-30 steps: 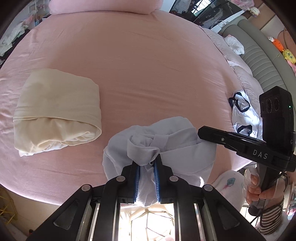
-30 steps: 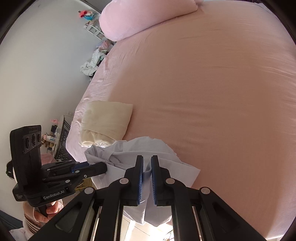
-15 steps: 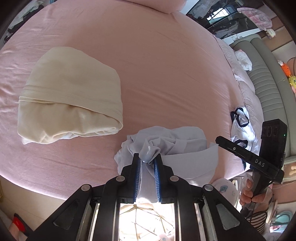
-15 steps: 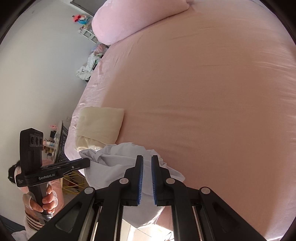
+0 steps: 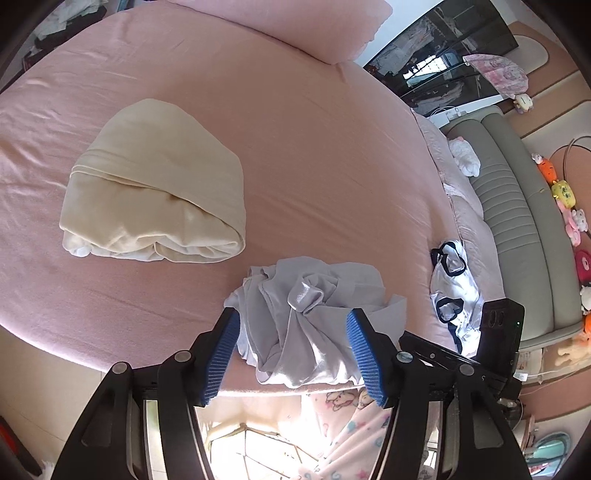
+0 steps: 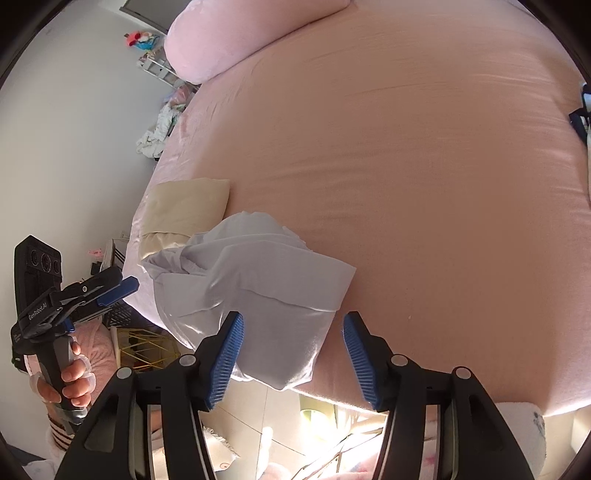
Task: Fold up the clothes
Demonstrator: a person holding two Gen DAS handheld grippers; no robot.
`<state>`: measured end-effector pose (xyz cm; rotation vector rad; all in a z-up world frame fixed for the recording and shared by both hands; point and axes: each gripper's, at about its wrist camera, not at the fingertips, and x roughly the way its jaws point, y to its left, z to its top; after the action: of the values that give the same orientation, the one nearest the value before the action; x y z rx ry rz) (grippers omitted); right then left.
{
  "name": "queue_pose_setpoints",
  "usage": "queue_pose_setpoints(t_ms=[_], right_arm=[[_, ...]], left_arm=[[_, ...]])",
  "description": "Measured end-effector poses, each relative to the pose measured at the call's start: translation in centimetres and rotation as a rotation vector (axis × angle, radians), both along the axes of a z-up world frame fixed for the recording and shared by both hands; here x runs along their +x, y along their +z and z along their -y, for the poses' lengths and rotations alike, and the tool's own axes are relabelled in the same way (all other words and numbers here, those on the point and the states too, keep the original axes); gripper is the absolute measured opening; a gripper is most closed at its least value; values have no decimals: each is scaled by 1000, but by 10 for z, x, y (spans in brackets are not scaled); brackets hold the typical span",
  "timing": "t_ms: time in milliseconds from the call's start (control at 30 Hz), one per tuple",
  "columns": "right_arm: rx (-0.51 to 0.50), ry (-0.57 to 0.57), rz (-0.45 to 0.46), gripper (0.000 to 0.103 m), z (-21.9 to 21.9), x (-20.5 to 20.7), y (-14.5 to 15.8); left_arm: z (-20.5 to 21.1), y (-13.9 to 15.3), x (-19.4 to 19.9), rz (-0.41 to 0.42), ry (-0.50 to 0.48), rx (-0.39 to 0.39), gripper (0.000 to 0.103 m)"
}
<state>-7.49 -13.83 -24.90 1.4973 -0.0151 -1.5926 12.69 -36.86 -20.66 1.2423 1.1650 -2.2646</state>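
A pale grey-blue garment [image 5: 310,314] lies bunched near the front edge of the pink bed [image 5: 314,147]; part of it hangs over the edge. My left gripper [image 5: 291,317] is opening, its blue pads apart on either side of the cloth without pressing it. In the right wrist view the same garment [image 6: 258,280] lies folded over. My right gripper [image 6: 291,321] is opening too, jaws wide above the garment's overhanging corner, gripping nothing. A folded cream garment [image 5: 159,210] rests to the left, also seen as the cream garment [image 6: 184,210] behind the grey one.
A pink pillow [image 5: 295,26] lies at the head of the bed. A white garment with dark trim [image 5: 450,288] sits at the bed's right edge. A grey padded bench [image 5: 517,206] with plush toys runs along the right. A hand [image 6: 74,380] holds the left gripper's handle.
Both grippers have opened and let go of the grey-blue garment, which now lies on the bed edge. The views shifted as both hands moved over the bed's front edge.
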Motion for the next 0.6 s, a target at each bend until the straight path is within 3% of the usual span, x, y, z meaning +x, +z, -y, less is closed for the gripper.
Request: queue_pose_setpoints(t_ms=[100, 300, 600], right_arm=[[-8, -6, 9, 62, -3, 5, 0], [22, 25, -104, 63, -7, 25, 6], [124, 133, -217, 66, -8, 64, -8]], left_arm=[[-8, -3, 10, -29, -5, -6, 58], [-34, -6, 25, -9, -46, -145, 58], [-63, -31, 17, 38, -111, -158, 58]])
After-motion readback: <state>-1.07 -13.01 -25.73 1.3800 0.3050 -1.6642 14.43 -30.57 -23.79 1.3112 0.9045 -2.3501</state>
